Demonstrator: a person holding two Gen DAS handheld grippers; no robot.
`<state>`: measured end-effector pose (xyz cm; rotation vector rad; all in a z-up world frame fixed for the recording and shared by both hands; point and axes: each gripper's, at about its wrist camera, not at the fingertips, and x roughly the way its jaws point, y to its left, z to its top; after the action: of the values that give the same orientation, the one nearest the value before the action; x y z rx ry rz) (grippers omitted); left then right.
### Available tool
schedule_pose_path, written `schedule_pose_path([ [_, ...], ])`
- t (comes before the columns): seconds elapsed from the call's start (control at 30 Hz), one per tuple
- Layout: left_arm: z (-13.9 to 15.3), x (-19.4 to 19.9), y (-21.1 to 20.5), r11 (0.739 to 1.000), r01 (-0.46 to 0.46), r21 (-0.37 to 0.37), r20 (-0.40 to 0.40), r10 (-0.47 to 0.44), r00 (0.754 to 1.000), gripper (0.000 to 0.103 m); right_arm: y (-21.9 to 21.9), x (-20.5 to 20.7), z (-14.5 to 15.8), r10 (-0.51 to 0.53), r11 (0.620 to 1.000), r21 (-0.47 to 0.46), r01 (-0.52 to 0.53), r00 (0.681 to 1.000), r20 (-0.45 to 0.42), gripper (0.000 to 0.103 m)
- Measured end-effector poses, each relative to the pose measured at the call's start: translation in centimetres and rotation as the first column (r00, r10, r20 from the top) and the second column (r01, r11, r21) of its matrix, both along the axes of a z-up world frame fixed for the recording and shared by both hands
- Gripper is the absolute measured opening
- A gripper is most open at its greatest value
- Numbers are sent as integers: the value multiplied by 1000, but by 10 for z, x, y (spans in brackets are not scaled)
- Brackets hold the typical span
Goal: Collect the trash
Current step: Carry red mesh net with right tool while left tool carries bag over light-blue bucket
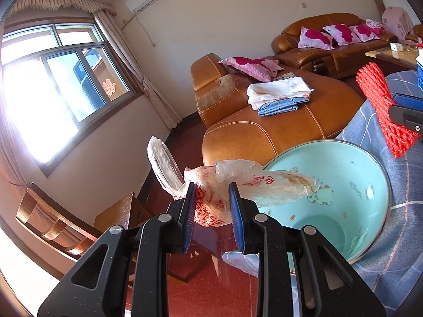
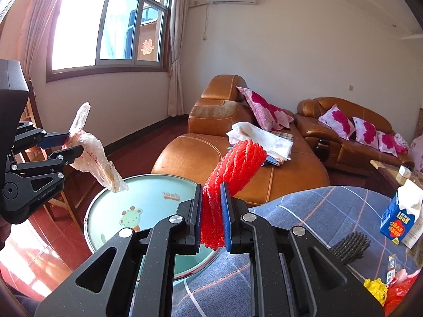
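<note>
My left gripper (image 1: 212, 189) is shut on a crumpled clear plastic bag (image 1: 238, 182) with red print, and the bag's loose end hangs over the rim of a light-green trash bin (image 1: 364, 185). From the right wrist view the same left gripper (image 2: 72, 142) holds the plastic bag (image 2: 97, 158) above the bin's (image 2: 148, 192) left edge. A red foam fruit net (image 2: 232, 174) sticks up between the blue pads of my right gripper (image 2: 212, 187), which is shut on it beside the bin. That red foam net (image 1: 383, 105) shows at the right edge of the left wrist view.
A table with a blue checked cloth (image 2: 304, 211) carries a blue-white carton (image 2: 401, 219), a black foam net (image 2: 349, 245) and yellow and red wrappers (image 2: 383, 290). A brown leather sofa (image 2: 238, 169) with folded cloth stands behind the bin. Wooden furniture (image 1: 53, 224) lines the window wall.
</note>
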<state>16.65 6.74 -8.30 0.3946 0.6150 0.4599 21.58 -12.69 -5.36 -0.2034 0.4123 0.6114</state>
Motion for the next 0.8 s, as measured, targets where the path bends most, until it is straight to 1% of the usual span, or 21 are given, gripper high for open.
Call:
schedule_pose_path([
  [0.3,-2,2,1,1000,15,-10,-9,-15,1000,26,12,0,-2,33,998,-44,-33,999,1,14],
  [0.8,-1,2,2,1000,25,-14,-19,-25,999,27,16,-3,-4,45,998,-46,-46,999,-15,14],
])
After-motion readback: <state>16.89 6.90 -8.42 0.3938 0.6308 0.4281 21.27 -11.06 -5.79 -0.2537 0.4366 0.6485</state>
